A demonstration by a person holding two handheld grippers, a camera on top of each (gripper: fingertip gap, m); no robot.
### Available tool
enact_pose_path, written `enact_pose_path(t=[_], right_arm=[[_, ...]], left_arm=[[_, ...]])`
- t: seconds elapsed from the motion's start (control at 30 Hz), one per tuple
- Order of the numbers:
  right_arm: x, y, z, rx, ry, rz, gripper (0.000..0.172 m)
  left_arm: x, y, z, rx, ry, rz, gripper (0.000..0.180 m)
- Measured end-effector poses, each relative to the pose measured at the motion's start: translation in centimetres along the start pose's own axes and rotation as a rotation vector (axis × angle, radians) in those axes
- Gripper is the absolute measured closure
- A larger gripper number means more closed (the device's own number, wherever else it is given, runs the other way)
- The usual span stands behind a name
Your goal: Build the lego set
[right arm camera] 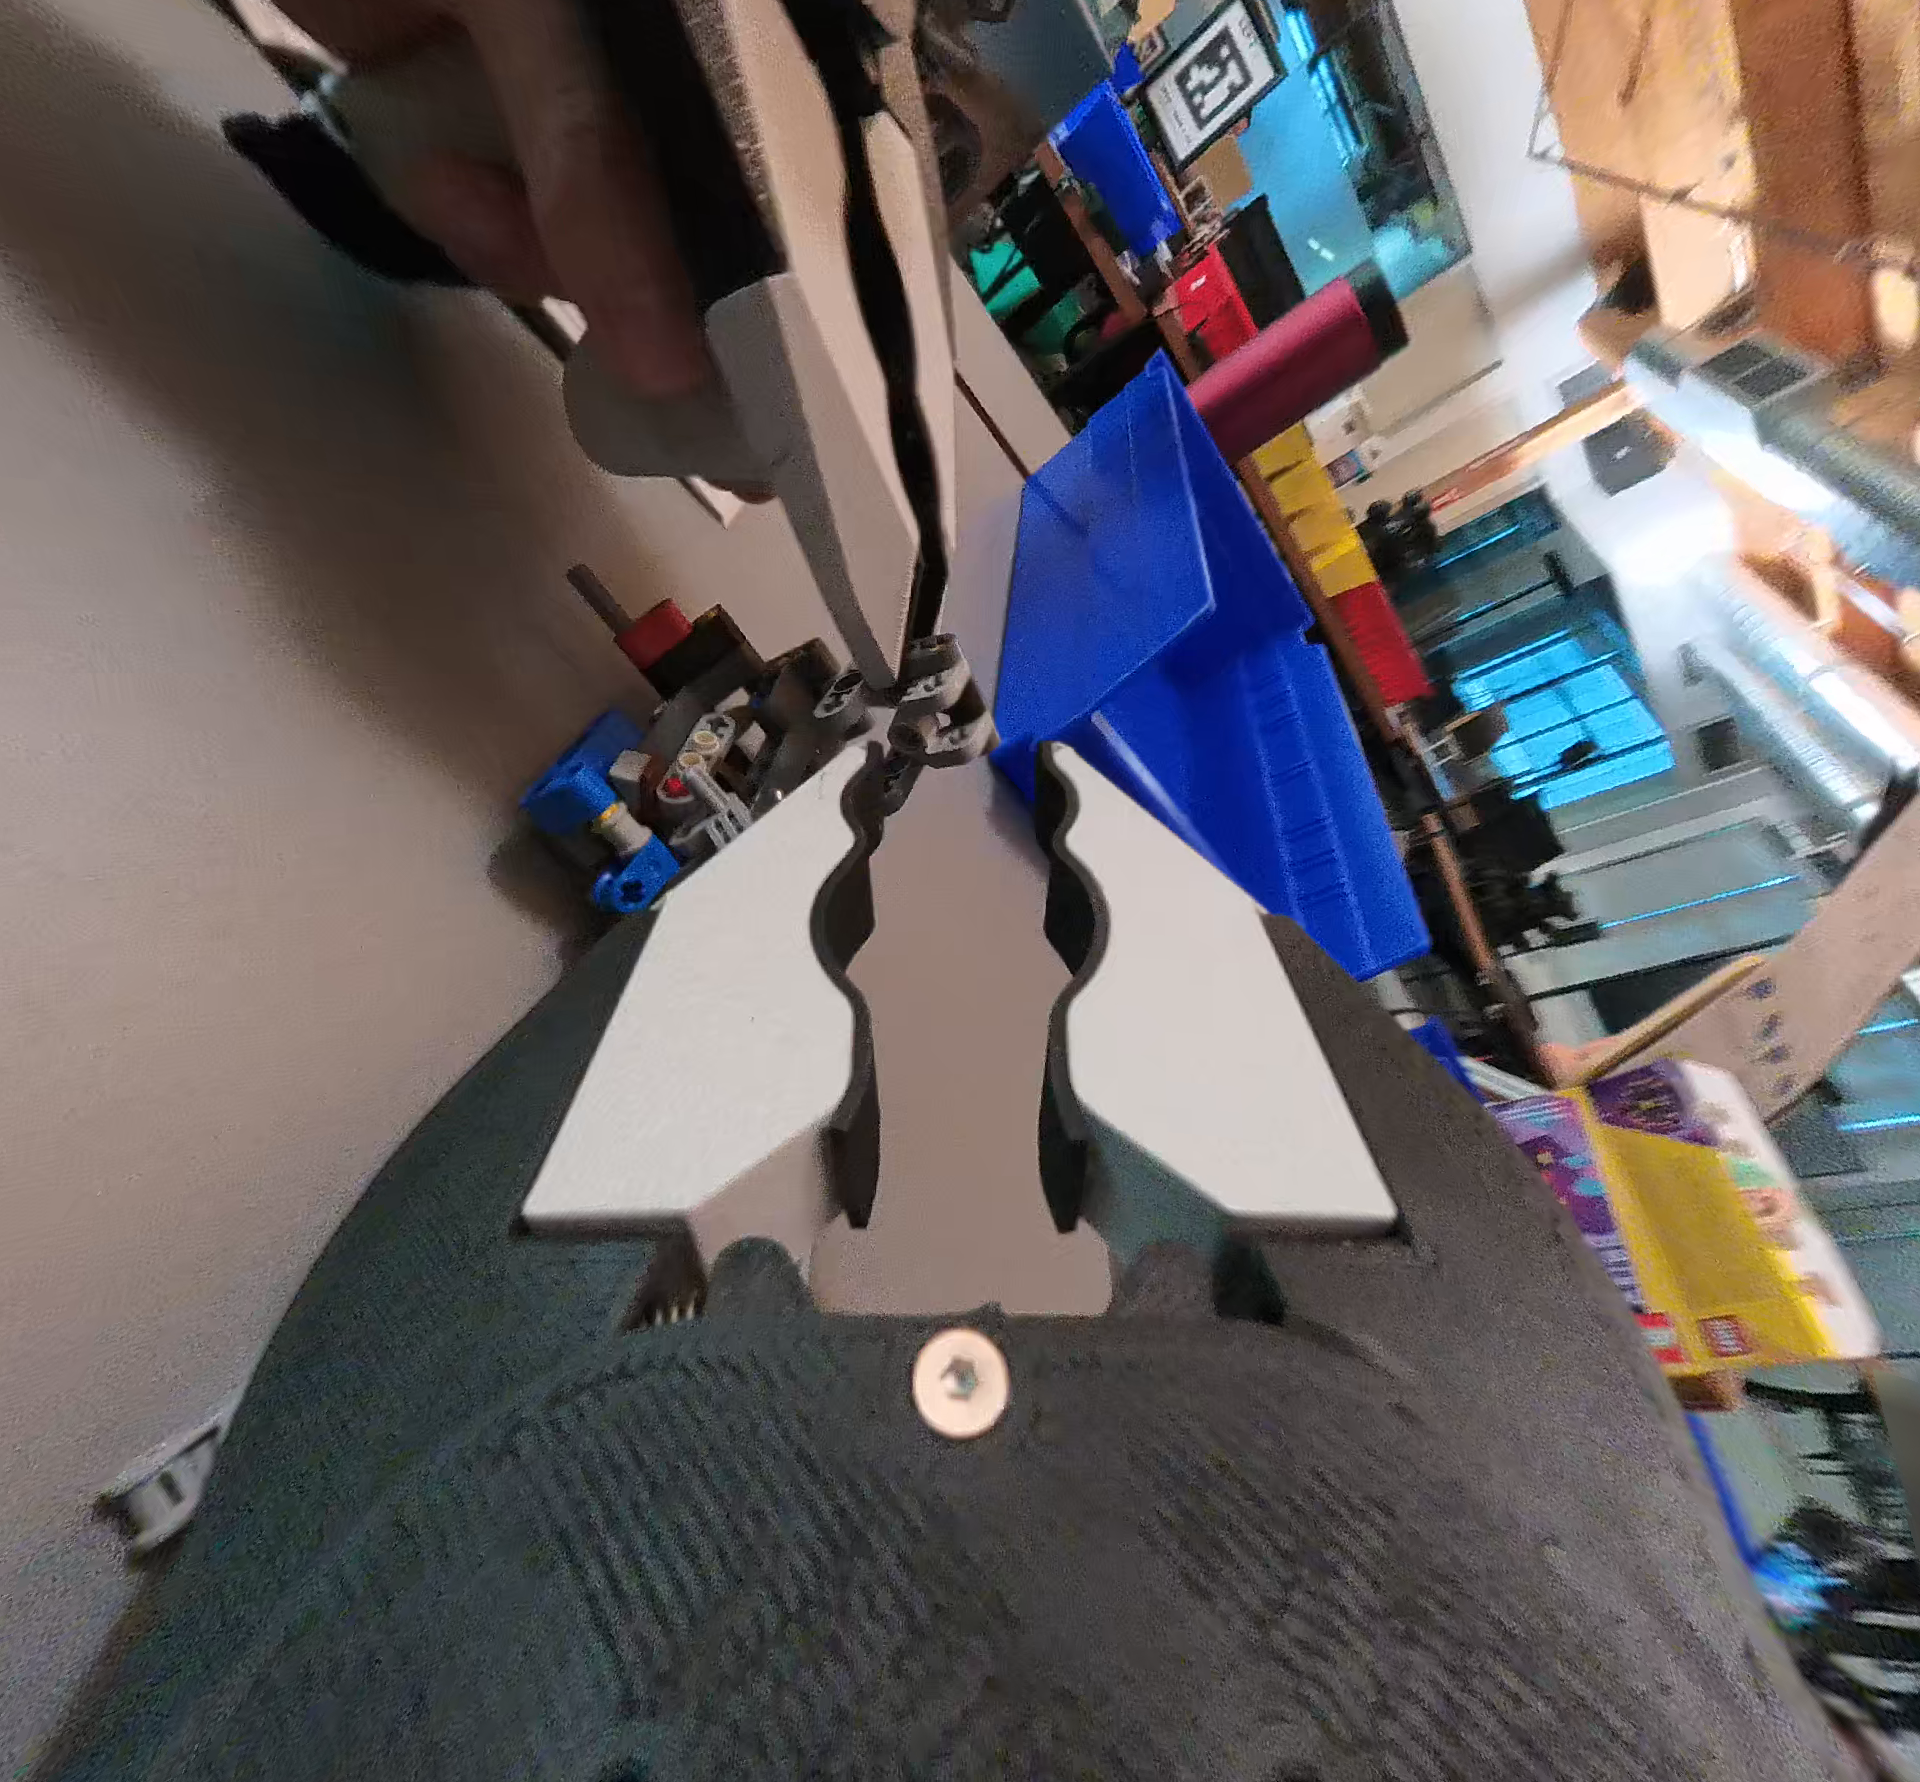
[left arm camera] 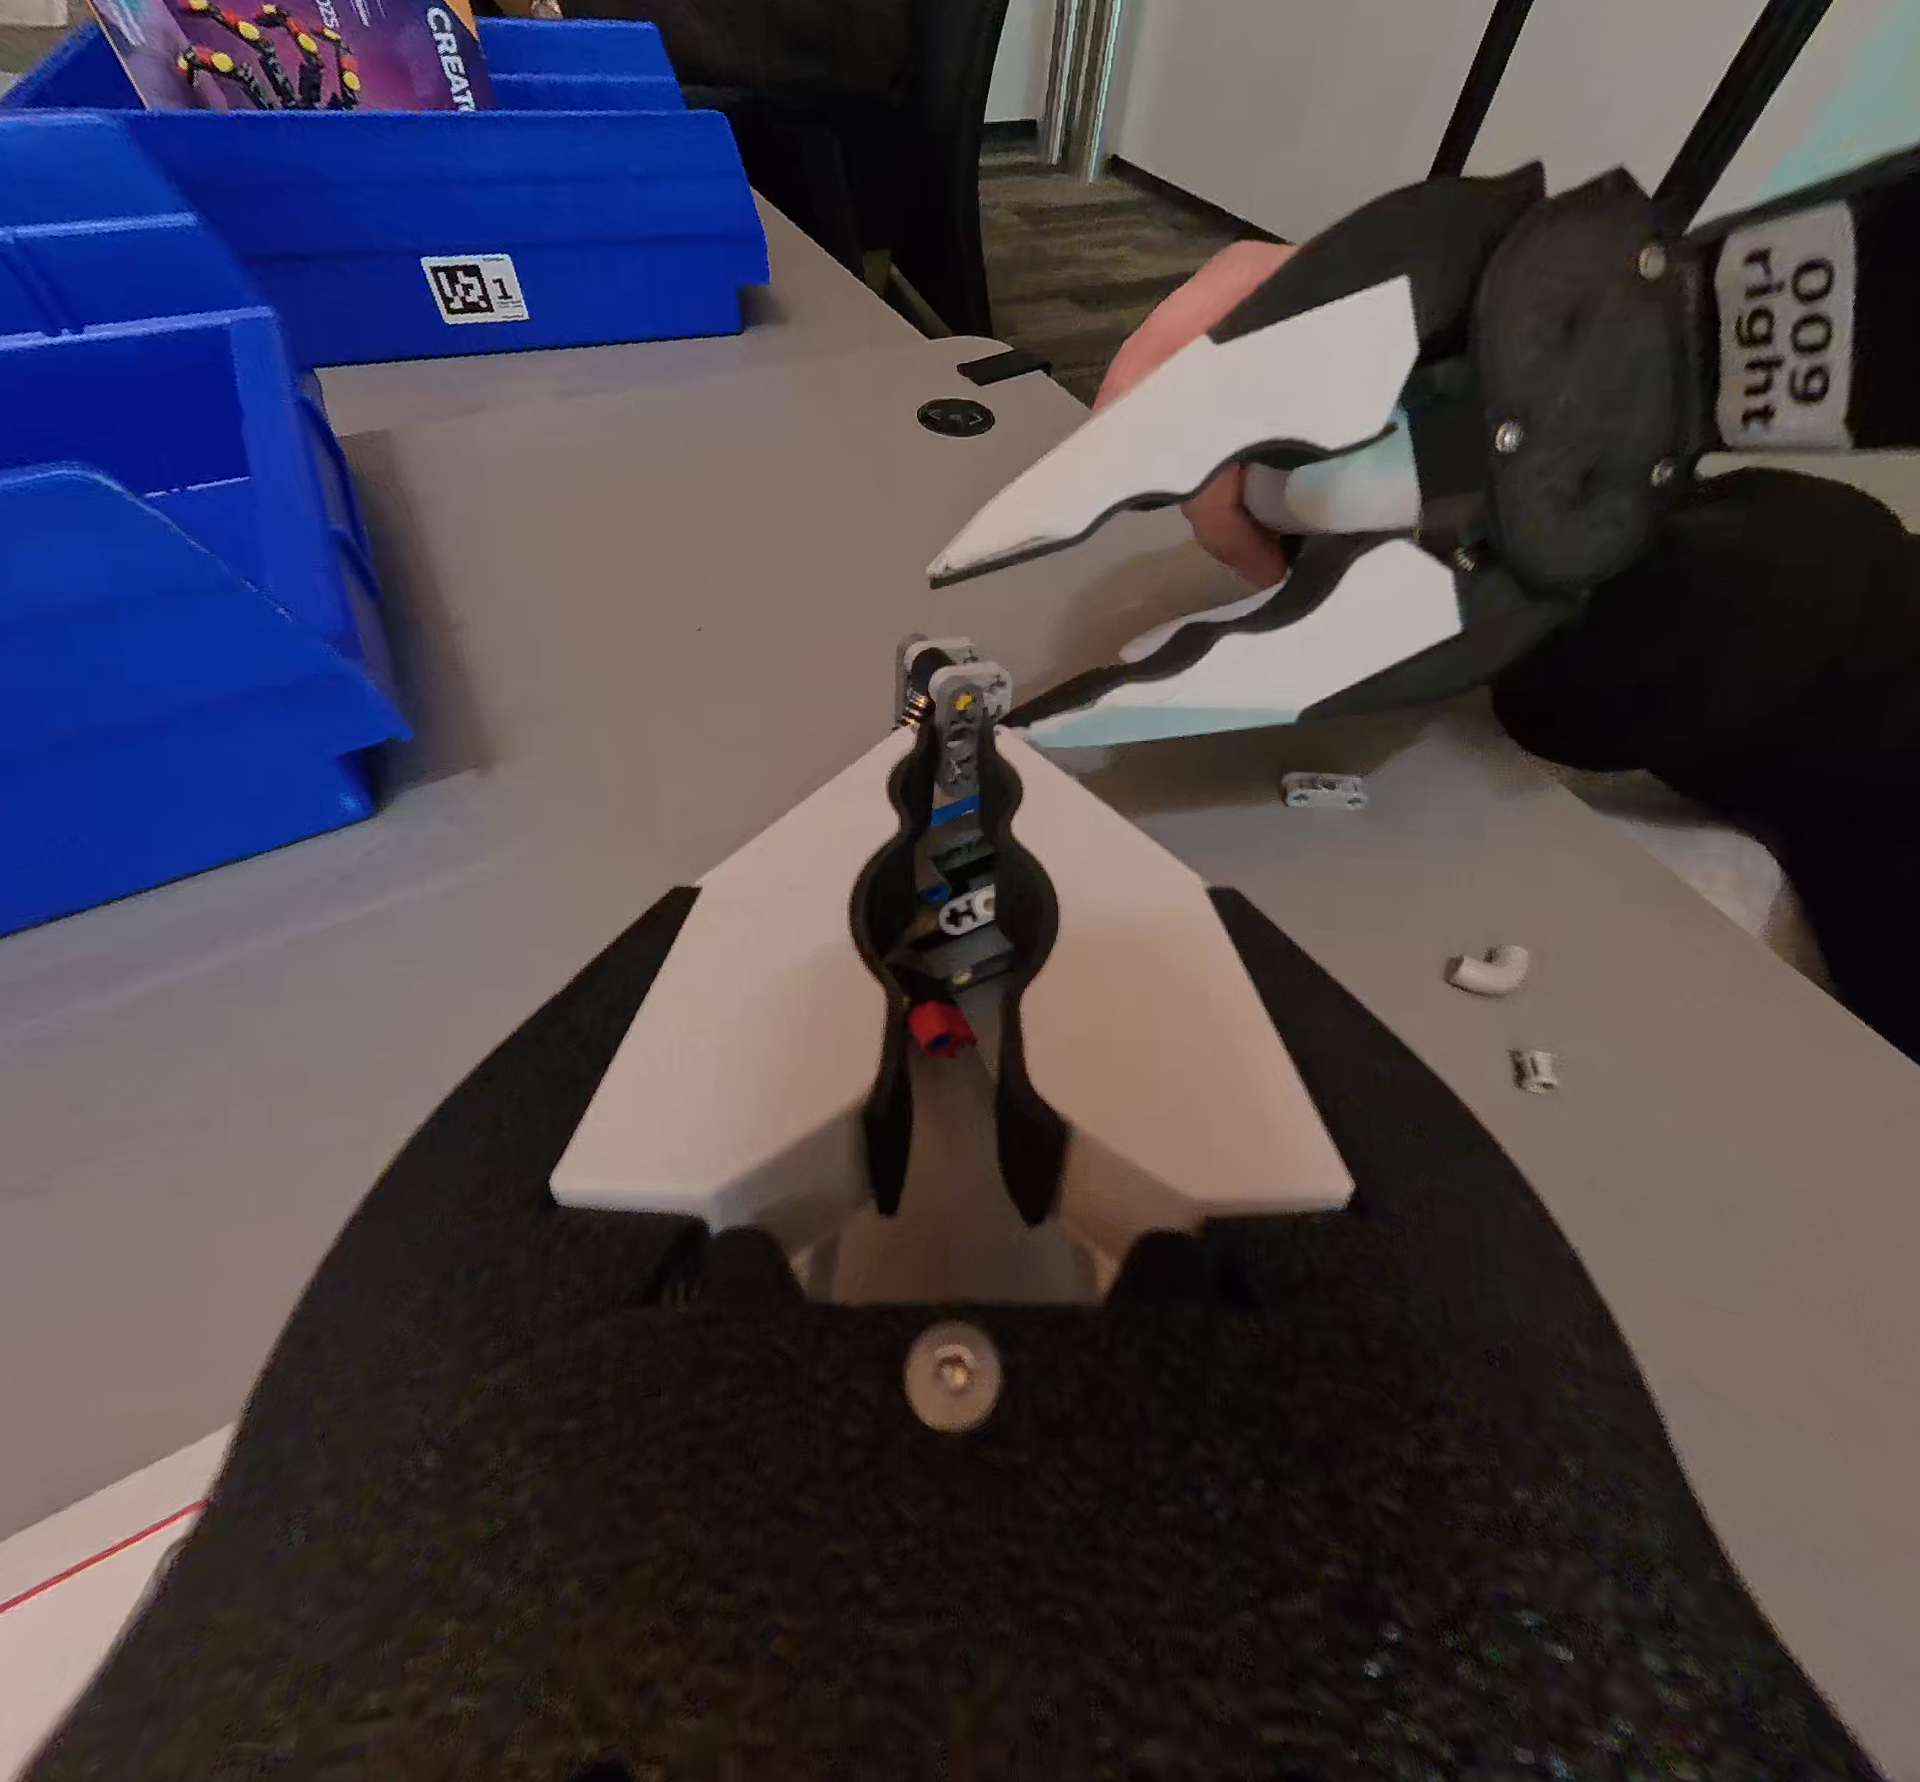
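i'm in a workshop: blue bins along my worktop's far edge, cluttered shelves behind.

Brick assembly: we see only slivers of it between the left gripper fingers; the rest lies hidden beneath them.
Blue bins: cut by the left edge.
Right gripper: motion-blurred; we cannot judge contact with the grey connector.

Grey table, white wall, dark carpet, cluttered shelves.
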State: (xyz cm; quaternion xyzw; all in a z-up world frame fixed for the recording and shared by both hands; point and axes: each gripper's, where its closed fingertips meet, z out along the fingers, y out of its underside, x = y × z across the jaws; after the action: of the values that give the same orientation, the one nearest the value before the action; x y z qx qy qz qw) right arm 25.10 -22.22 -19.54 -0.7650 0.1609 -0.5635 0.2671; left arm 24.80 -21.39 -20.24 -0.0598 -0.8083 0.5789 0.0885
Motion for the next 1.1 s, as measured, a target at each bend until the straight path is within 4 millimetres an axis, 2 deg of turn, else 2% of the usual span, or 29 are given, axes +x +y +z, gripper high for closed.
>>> enact_pose_path(t=[0.37,0.93,1.1], right_arm=[[-0.7,0.1,0.6,-0.043,-0.008,-0.176,0.154],[-1.7,0.5,-0.4,-0.078,-0.249,-0.17,0.155],[-1.6,0.6,-0.5,-0.075,-0.249,-0.173,0.157]], left_arm=[[0.3,0.3,0.0,-0.025,0.005,0.066,0.177],[0.9,0.9,0.3,-0.116,-0.035,0.319,0.176],[0.9,1.0,0.3,-0.132,-0.047,0.349,0.177]])
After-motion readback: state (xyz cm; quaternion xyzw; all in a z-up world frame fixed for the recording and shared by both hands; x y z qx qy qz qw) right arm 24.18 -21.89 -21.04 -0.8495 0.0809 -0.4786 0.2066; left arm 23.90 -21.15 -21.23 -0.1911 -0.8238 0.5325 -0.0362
